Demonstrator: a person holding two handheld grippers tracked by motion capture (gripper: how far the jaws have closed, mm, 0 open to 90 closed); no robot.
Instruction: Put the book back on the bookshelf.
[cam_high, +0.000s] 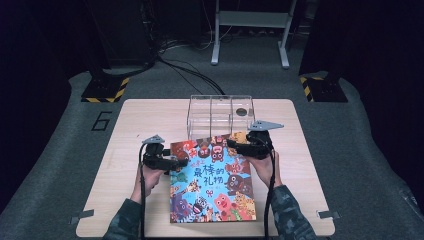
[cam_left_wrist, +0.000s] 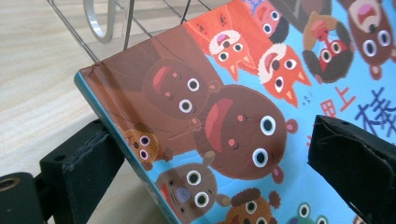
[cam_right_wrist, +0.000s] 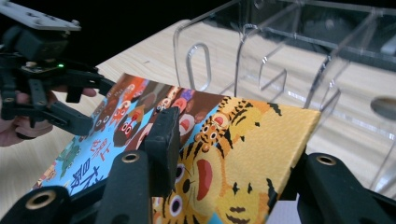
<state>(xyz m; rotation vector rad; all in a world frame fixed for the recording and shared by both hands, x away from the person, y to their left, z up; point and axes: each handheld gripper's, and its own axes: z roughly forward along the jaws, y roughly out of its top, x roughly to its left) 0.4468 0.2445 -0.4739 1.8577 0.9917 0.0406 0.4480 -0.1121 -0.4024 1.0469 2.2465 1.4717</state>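
A colourful picture book (cam_high: 212, 180) with cartoon animals on its cover lies on the wooden table (cam_high: 135, 125), its far end tilted up. My right gripper (cam_high: 235, 145) is shut on the book's far right corner; in the right gripper view one pad (cam_right_wrist: 163, 140) presses on the tiger cover (cam_right_wrist: 233, 135). My left gripper (cam_high: 182, 162) is at the far left edge. In the left gripper view its jaws stand wide apart, one under the book (cam_left_wrist: 224, 107) and one over it. From the right gripper view the left gripper (cam_right_wrist: 93, 106) straddles that edge.
A clear acrylic box (cam_high: 220, 115) with dividers stands just beyond the book, close to its raised edge (cam_right_wrist: 280, 60). Bare tabletop lies to the left and right of the book. Past the table's far edge are cables and stand legs on the floor.
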